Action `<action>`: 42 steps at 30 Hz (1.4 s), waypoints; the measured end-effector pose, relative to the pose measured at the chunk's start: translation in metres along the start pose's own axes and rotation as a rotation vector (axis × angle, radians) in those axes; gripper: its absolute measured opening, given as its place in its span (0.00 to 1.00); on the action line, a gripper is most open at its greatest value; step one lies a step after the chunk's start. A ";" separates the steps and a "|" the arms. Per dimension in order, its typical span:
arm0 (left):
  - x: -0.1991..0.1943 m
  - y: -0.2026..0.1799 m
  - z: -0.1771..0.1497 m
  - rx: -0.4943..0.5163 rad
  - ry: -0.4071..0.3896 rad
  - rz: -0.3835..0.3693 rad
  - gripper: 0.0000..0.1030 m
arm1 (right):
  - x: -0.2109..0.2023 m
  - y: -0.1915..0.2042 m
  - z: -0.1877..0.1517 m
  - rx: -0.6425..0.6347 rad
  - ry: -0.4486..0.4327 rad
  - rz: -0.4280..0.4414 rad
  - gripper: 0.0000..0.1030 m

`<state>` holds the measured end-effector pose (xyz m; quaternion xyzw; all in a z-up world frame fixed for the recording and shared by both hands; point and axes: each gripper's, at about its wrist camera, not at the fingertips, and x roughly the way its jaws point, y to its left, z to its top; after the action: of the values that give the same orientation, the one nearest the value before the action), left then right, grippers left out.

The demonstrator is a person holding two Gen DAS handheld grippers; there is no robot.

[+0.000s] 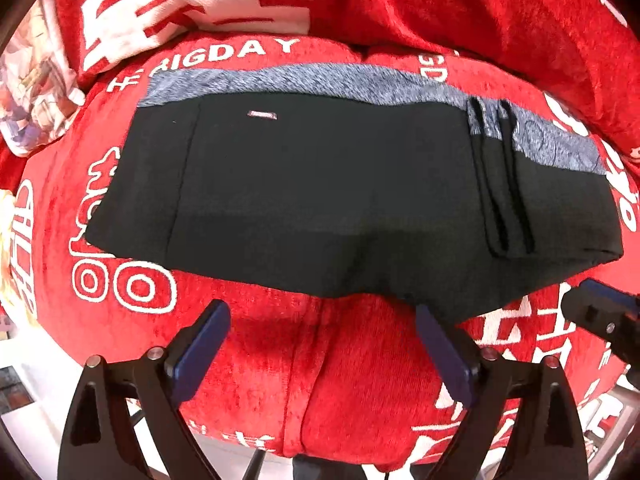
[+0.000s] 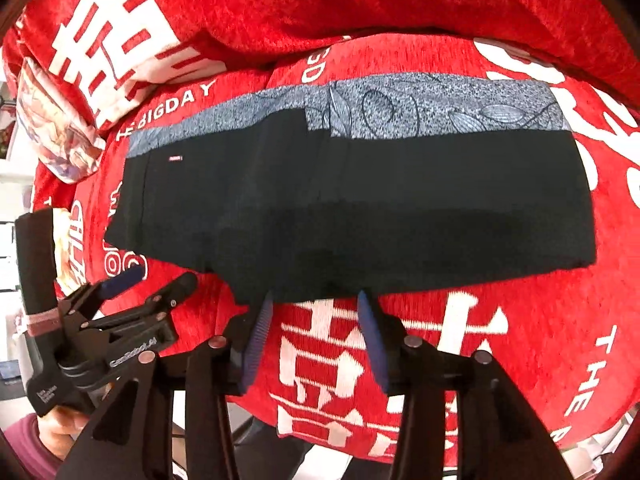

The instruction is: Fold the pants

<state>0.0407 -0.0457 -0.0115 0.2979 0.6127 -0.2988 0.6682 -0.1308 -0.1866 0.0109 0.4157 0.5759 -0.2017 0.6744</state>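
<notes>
A: Nearest the lens, how do the tools stand?

B: The left gripper (image 1: 322, 320) is released, its blue ribbed pads spread wide over bare red cover, just short of the pants' near hem. The right gripper (image 2: 316, 304) is likewise released, jaws parted, tips at the near hem; contact with the cloth cannot be told. The right wrist view also shows the left gripper (image 2: 160, 276) from the side, low and to the left, held in a hand (image 2: 60, 424).

A: And the room at the edges?

B: The red plush cover (image 1: 256, 364), printed with white characters, shows on all sides of the garment. A seam runs toward the camera between the left pads.

A: Where is the garment?

B: The pants (image 1: 320, 184) lie flat across the middle of the cover, folded into a broad black band with straight edges. The black fabric is matte, with a small label (image 1: 262, 114) near the far left.

A: Farther still?

B: A grey speckled strip (image 2: 440, 114) with leaf outlines runs along the far edge. Beyond it rises a red cushion (image 2: 320, 4); a pale printed pillow (image 1: 36, 92) sits far left.
</notes>
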 end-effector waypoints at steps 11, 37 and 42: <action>-0.002 0.020 -0.008 -0.026 0.007 -0.017 0.92 | -0.004 0.019 -0.006 -0.025 -0.036 -0.084 0.92; 0.005 0.080 -0.029 -0.123 0.045 -0.036 0.92 | 0.002 0.053 -0.030 -0.054 0.036 -0.079 1.00; 0.006 0.087 -0.029 -0.136 0.047 -0.054 0.92 | 0.011 0.060 -0.031 -0.044 0.060 -0.032 1.00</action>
<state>0.0890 0.0317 -0.0167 0.2421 0.6551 -0.2674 0.6639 -0.1017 -0.1252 0.0204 0.3973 0.6069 -0.1873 0.6624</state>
